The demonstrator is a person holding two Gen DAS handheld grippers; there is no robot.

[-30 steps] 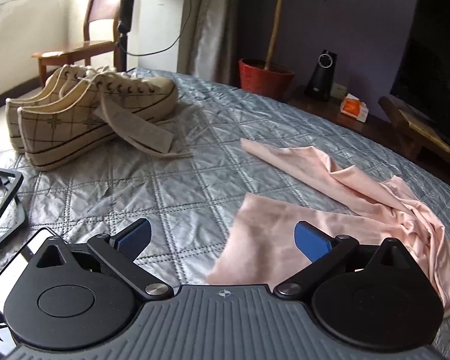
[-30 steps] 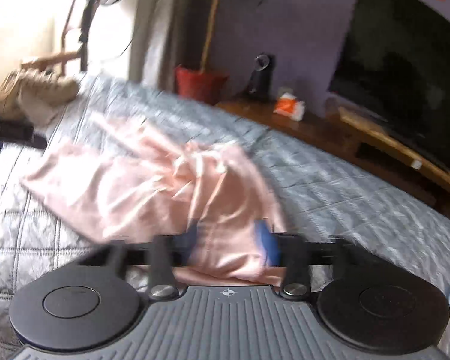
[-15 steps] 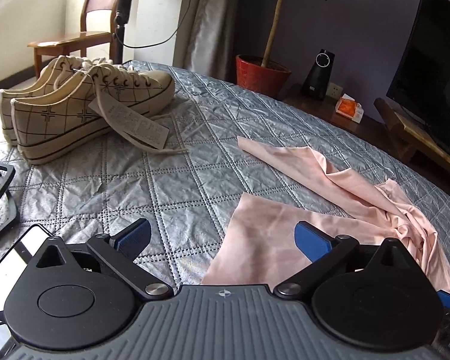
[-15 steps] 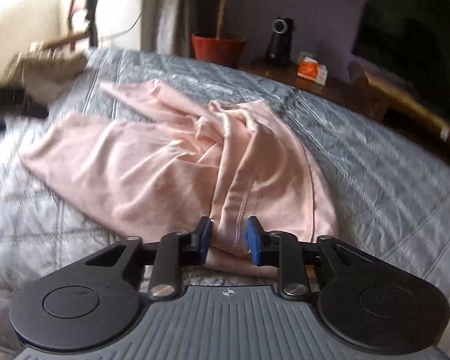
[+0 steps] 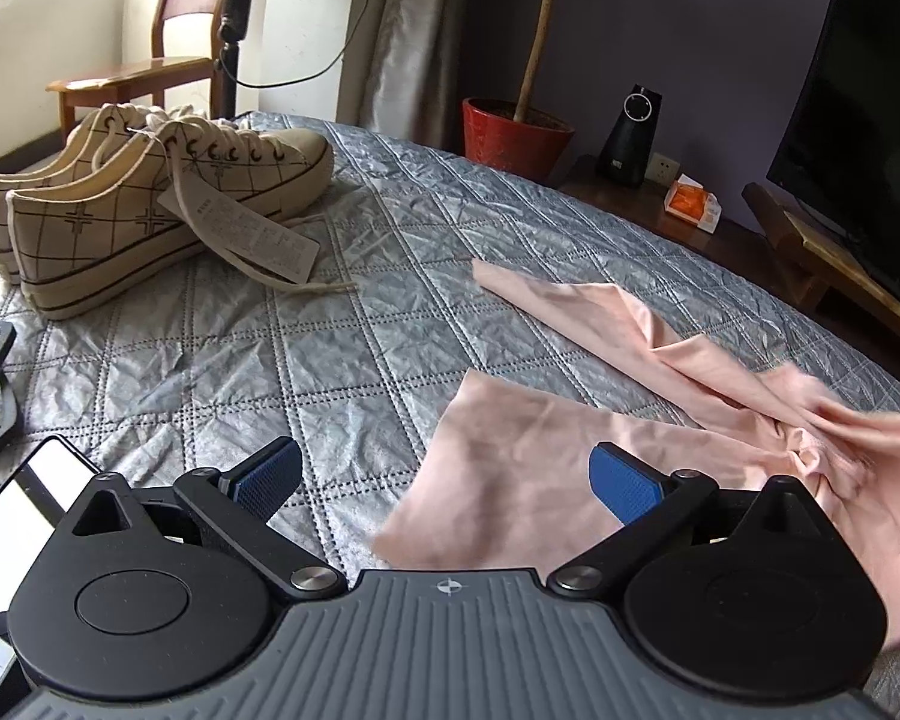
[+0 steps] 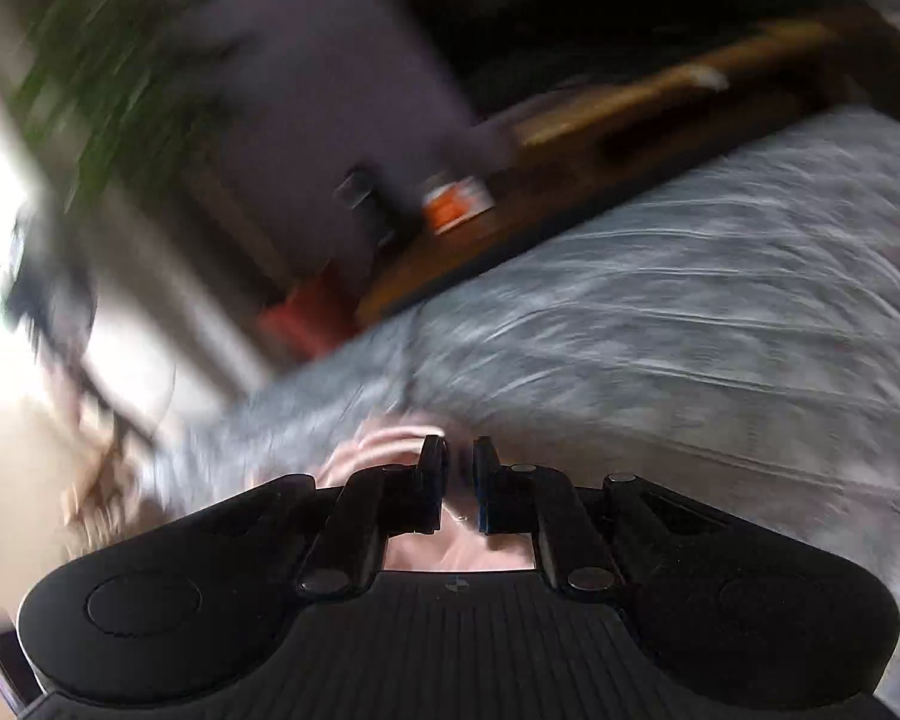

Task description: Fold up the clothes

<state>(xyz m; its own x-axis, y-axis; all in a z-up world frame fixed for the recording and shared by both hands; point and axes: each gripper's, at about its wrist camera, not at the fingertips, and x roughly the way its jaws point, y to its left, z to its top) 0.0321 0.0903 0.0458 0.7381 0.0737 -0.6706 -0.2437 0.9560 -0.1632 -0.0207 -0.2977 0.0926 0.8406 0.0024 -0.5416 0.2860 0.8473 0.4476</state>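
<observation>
Gripping pink fabric: right gripper has its jaws nearly pressed together with the pink garment showing between and behind them. Right wrist view is heavily motion-blurred and tilted, so I read that as a pinch on the cloth, not certain.

Left gripper is spread wide, blue pads well apart, holding nothing. It hovers over the near left corner of the garment.

Garment location: on the grey quilted bed cover, right of centre. One flat panel near the left gripper, one long strip running far-left, a bunched knot at the right. Not folded as it lies; crumpled and twisted.

Step, as I judge it: picking up and straightening the garment, right side taken, left side free. Blur at the garment's right end fits that end being pulled.

Next move calls for: left gripper closing on a free edge or corner of the flat panel, then both ends held apart so the knot shakes out. Thin cloth, so pinch an edge, not a mound.

Count:
- garments: 1
- grippers: 2
- sneakers: 2, far left on the cover, paper tag attached
- phone: 1, near left
- potted plant: 1
- TV: 1
</observation>
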